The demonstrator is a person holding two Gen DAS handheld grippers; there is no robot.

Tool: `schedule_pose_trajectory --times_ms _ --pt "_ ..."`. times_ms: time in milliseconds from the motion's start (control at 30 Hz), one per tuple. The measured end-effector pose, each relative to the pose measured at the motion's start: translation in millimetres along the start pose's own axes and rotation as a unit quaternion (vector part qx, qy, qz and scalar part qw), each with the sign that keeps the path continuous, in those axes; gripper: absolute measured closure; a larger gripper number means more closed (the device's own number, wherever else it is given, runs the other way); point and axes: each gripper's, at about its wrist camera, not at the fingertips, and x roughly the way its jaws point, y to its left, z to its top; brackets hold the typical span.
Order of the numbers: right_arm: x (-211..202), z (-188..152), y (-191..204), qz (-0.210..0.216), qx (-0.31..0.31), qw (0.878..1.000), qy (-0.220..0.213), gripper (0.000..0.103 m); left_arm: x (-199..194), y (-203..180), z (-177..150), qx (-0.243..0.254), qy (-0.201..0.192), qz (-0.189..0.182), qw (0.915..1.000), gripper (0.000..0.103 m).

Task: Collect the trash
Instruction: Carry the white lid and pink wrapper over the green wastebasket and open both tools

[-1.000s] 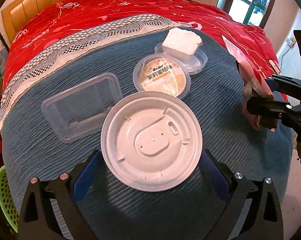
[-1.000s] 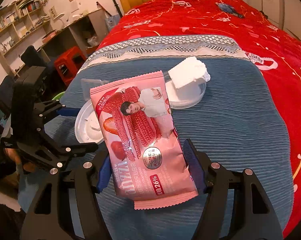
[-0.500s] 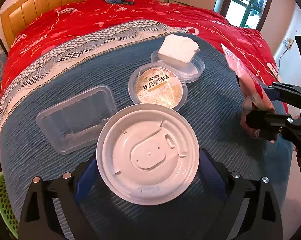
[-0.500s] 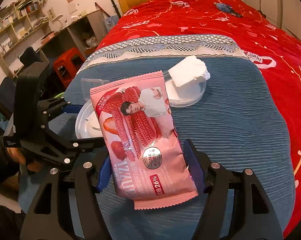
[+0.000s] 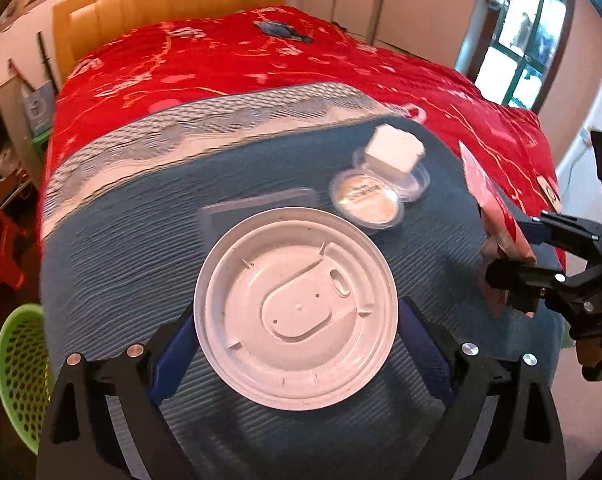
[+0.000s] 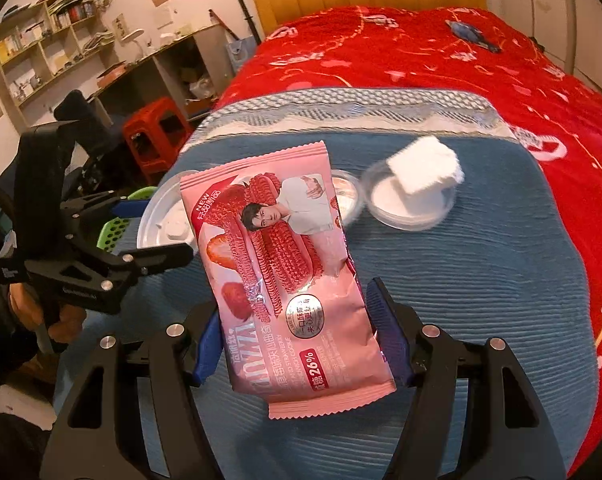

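The left gripper (image 5: 297, 340) pinches a round white plastic lid (image 5: 296, 307) across its width, above the blue blanket (image 5: 141, 248). The right gripper (image 6: 301, 340) clamps a pink snack wrapper (image 6: 285, 268) between its pads, above the same blanket.

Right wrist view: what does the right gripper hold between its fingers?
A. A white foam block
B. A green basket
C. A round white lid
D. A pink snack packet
D: the pink snack packet sits clamped between the right gripper fingers.
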Motion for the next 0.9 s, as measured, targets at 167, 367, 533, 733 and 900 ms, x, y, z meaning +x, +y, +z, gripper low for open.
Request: schedule_pose_trajectory --times_ms 167,367,533,733,900 --pt "5.8 7.4 27.7 0.010 -0.017 1.000 0.000 0.037 -31.2 34.2 -11.8 -0.034 -0.021 0.024 0.9989 0.013" --pt "13.1 19.8 66.7 0.028 -0.042 0.999 -0.002 0.037 -69.4 78.8 -30.2 -0.073 -0.046 0.054 0.9948 0.013" --pt "24.9 29.8 102.2 0.049 -0.064 0.997 0.000 0.037 -94.3 119.4 -51.1 -0.111 -0.053 0.085 0.9888 0.013" --pt "45.1 41.2 138.5 0.073 -0.084 0.994 0.008 0.037 -113.2 166.3 -74.3 -0.153 -0.055 0.118 0.9796 0.013" --pt "59.9 48.1 161.5 0.089 -0.088 0.992 0.015 0.037 -120.3 198.7 -88.5 -0.182 -0.054 0.141 0.9717 0.013"
